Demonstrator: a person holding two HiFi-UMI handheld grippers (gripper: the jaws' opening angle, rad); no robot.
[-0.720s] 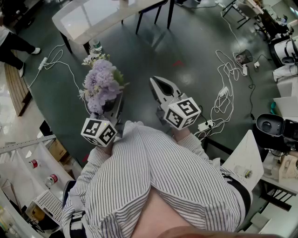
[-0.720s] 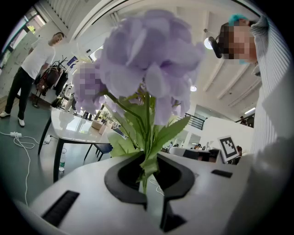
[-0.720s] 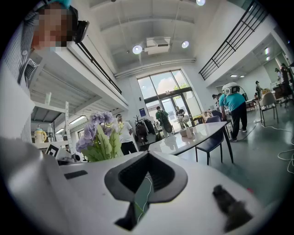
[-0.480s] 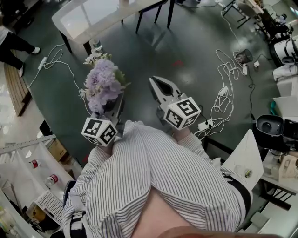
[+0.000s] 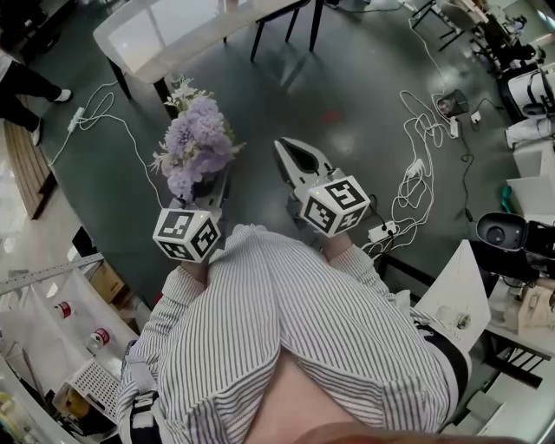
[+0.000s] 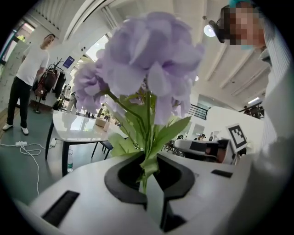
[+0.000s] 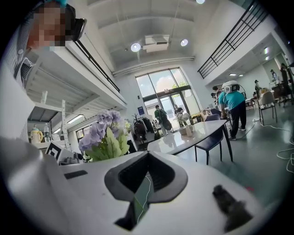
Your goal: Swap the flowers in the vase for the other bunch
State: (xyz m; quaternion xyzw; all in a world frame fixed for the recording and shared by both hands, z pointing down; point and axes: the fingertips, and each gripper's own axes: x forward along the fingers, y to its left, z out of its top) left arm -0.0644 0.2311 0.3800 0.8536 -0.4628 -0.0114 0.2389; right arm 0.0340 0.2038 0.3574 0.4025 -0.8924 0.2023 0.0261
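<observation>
A bunch of pale purple flowers with green leaves stands upright in my left gripper, which is shut on the stems. In the left gripper view the stems rise from between the closed jaws of the left gripper, and the blooms fill the upper frame. My right gripper is held level beside it, to the right, shut with nothing in it. In the right gripper view the right gripper has its jaws together, and the bunch shows to its left.
A white table stands ahead on the dark green floor, with chair legs behind it. White cables trail at right and another cable at left. A person stands at far left. Desks and equipment crowd the right edge.
My left gripper has carried the flower bunch a little farther from the body, toward the white table. The right gripper has barely shifted and stays shut.
</observation>
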